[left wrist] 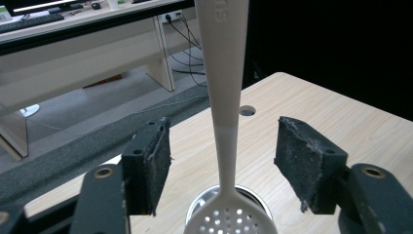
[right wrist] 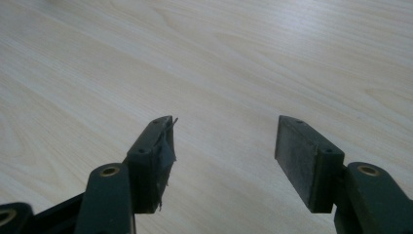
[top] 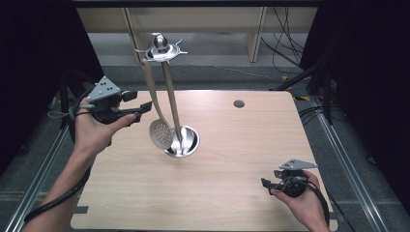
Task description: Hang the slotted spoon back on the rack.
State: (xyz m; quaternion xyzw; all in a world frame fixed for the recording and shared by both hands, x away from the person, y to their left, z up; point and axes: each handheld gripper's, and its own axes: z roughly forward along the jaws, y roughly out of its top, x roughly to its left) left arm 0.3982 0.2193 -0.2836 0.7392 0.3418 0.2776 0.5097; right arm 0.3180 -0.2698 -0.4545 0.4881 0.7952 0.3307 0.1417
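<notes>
The left tongs (top: 137, 102), held in the person's left hand (top: 95, 129) above the worktop's (top: 241, 145) far left corner, have their jaws apart and point toward a pale slotted spoon (top: 155, 108). The spoon hangs from the star-shaped top (top: 161, 50) of a metal utensil stand, its perforated round bowl low beside the stand's shiny round base (top: 188, 142); the stand's thin metal pole (top: 172, 104) rises just right of the spoon's handle. In the left gripper view the long whitish handle (left wrist: 223, 73) runs down between the two worn black pads (left wrist: 148, 168), touching neither, and widens into the holed bowl (left wrist: 228, 222) over the base. The worktop is light wood-grain with a small round cable hole (top: 239, 103) near its far edge. Beyond it lie a grey floor, pale furniture legs (top: 254, 36) and loose black cables (top: 285, 38), with dark curtains at both sides. At the near right corner the right hand (top: 302, 200) holds the right tongs (top: 265, 183), jaws apart over bare wood in the right gripper view.
</notes>
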